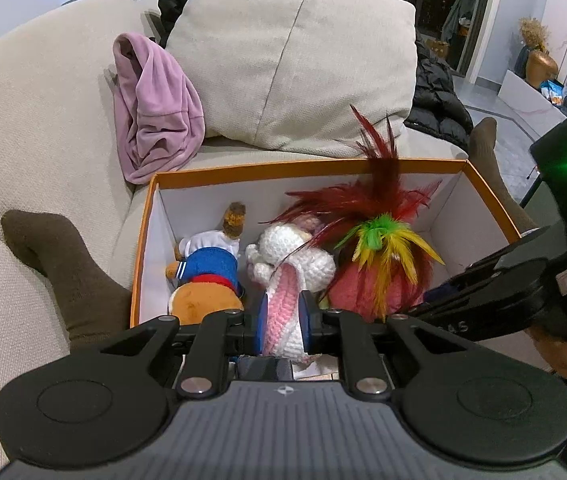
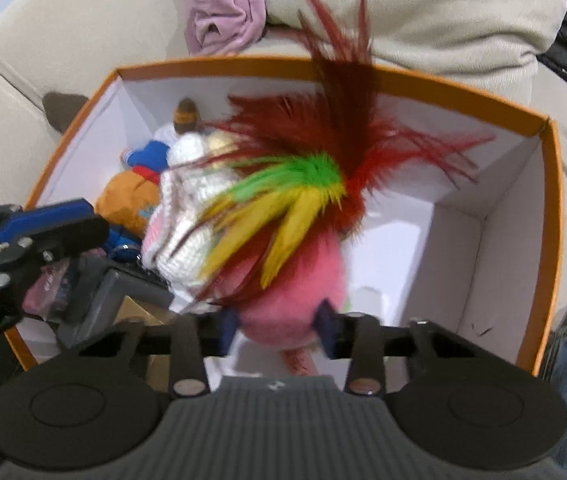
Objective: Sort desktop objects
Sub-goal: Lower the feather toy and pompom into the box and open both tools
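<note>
At the far left of the left wrist view, a brown sock (image 1: 63, 264) on a foot rests on the beige sofa (image 1: 35, 128), and a crumpled pink cloth (image 1: 155, 112) is leaned against the cushion (image 1: 283, 60). Just right of the sock, an orange-rimmed box (image 1: 307, 166) is set on the seat. 3 soft toys are seen inside it, side by side.

Nearest the left wall lies a bear in a blue jacket (image 1: 207, 276). Next to it, the white and pink knitted rabbit (image 1: 291, 264) is clamped by its long ear between the blue pads of the left gripper (image 1: 283, 322), its body touching the bear on 1 side and the feathered toy on the other. Further right, the pink feathered toy (image 2: 295, 272) is pinched at its lower body by the right gripper (image 2: 279, 328), whose pads are pressed into the plush; red, green and yellow feathers are fanned above it. The right part of the box floor is left bare.

The step in hand is judged to be the placing of 2 toys into the box at once. Both toys appear low inside the walls, though whether they rest on the floor cannot be told. Next, each grip would need to be loosened and both tools lifted straight up, so that ear and feathers are not dragged out again.
</note>
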Action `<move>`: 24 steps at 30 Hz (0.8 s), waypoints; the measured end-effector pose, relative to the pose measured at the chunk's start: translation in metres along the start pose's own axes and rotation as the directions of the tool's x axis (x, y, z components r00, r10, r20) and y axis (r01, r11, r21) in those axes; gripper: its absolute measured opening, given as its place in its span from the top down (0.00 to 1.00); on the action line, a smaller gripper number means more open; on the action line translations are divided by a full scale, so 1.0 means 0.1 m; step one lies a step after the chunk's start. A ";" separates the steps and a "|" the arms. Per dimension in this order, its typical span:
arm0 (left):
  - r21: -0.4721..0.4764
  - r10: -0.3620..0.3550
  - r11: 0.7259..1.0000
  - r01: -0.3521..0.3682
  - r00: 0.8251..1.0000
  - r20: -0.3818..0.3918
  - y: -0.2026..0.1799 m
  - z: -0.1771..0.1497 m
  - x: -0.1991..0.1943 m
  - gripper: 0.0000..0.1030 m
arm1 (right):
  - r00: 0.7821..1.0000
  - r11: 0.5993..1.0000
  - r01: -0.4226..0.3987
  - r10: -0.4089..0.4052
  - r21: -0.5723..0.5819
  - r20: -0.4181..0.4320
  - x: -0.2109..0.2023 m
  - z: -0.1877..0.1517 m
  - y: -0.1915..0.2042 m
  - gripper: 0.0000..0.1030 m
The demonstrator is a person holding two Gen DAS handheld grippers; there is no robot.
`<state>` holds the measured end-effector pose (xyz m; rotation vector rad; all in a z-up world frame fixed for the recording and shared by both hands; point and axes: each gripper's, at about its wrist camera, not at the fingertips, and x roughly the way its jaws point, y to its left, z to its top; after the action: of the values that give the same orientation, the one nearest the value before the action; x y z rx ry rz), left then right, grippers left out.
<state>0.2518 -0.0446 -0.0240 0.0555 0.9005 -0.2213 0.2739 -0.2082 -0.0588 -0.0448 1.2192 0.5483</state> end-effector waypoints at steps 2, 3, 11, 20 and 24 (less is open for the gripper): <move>0.000 -0.001 1.000 0.001 1.000 0.001 0.00 0.00 0.00 0.82 | 1.000 1.000 -0.001 0.001 -0.004 -0.001 0.04 0.01 0.03 0.74; 0.001 -0.002 1.000 0.002 1.000 0.000 0.00 0.00 0.00 0.82 | 1.000 1.000 0.002 -0.002 -0.008 -0.002 0.06 0.02 0.04 0.75; 0.007 -0.015 1.000 0.015 1.000 -0.005 -0.03 0.00 -0.01 0.82 | 1.000 1.000 0.013 -0.013 0.009 0.008 0.04 0.03 0.03 0.68; 0.069 -0.059 0.996 0.059 0.998 0.009 -0.29 -0.11 -0.40 0.82 | 0.968 0.999 -0.030 0.036 -0.028 0.246 -0.68 -0.34 0.10 0.66; 0.096 -0.096 0.991 0.094 0.995 0.015 -0.43 -0.26 -0.68 0.82 | 0.929 0.996 -0.066 0.081 -0.054 0.362 -1.03 -0.68 0.17 0.67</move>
<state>0.1818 -0.0712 0.0147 0.0992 0.8735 -0.3528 0.1831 -0.2538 0.0137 0.0669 0.8494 0.6169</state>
